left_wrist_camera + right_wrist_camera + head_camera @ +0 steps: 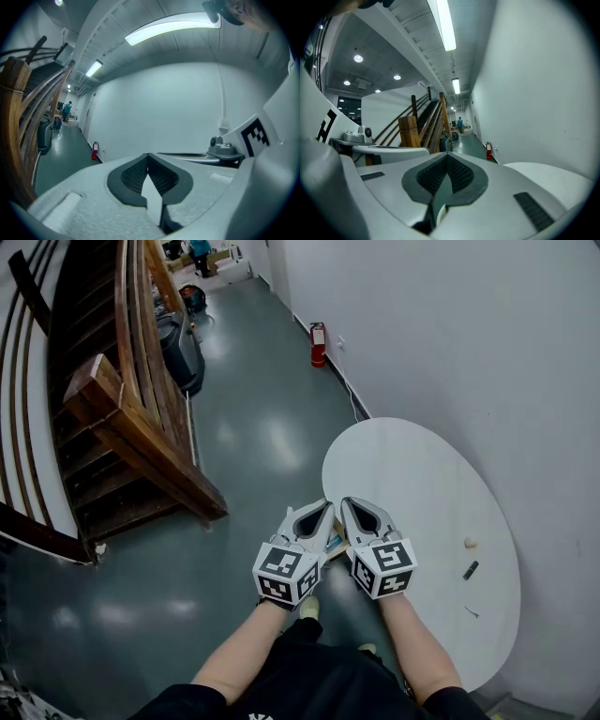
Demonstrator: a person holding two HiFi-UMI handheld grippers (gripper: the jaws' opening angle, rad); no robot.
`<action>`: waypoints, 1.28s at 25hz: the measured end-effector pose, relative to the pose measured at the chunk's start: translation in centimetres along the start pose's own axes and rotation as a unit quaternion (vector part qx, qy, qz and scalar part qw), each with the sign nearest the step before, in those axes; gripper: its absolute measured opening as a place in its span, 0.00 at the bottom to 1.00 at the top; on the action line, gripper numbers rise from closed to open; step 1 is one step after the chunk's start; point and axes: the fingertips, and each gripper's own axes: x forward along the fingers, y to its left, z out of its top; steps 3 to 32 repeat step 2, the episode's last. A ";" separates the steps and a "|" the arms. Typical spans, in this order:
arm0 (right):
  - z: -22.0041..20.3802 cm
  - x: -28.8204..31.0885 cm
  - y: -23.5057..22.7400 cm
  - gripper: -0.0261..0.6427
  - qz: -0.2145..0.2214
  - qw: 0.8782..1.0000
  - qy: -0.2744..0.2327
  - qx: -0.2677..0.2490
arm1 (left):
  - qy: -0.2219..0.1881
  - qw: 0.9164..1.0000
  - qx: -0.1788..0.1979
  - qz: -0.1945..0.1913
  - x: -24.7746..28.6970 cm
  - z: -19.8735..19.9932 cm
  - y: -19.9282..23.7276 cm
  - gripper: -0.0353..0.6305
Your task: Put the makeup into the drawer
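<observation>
On the white oval table (pixel 403 465) lie a small round beige item (pixel 470 542), a short dark stick-like makeup item (pixel 470 570) and a thin pale piece (pixel 472 611), all near its right side. No drawer shows in any view. My left gripper (pixel 324 512) and right gripper (pixel 349 506) are held side by side in the air at the table's left edge, well left of those items. In the left gripper view the left gripper (pixel 148 155) has its tips together with nothing between them. The right gripper (pixel 446 155) looks the same in the right gripper view.
A wooden staircase (pixel 122 418) with a heavy railing runs along the left. A black bin (pixel 180 351) and a red fire extinguisher (pixel 318 343) stand further down the grey-green floor. A white wall (pixel 469 334) borders the table on the right. A person (pixel 460 123) stands far down the corridor.
</observation>
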 end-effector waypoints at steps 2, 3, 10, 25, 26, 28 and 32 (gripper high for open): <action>0.1 -0.1 0.0 0.06 -0.003 1.000 -0.002 0.001 | 0.001 1.000 0.000 -0.002 -0.2 0.0 -0.1 0.07; 0.1 -0.1 0.0 0.06 -0.003 1.000 -0.002 0.001 | 0.001 1.000 0.000 -0.002 -0.2 0.0 -0.1 0.07; 0.1 -0.1 0.0 0.06 -0.003 1.000 -0.002 0.001 | 0.001 1.000 0.000 -0.002 -0.2 0.0 -0.1 0.07; 0.1 -0.1 0.0 0.06 -0.003 1.000 -0.002 0.001 | 0.001 1.000 0.000 -0.002 -0.2 0.0 -0.1 0.07; 0.1 -0.1 0.0 0.06 -0.003 1.000 -0.002 0.001 | 0.001 1.000 0.000 -0.002 -0.2 0.0 -0.1 0.07; 0.1 -0.1 0.0 0.06 -0.003 1.000 -0.002 0.001 | 0.001 1.000 0.000 -0.002 -0.2 0.0 -0.1 0.07; 0.1 -0.1 0.0 0.06 -0.003 1.000 -0.002 0.001 | 0.001 1.000 0.000 -0.002 -0.2 0.0 -0.1 0.07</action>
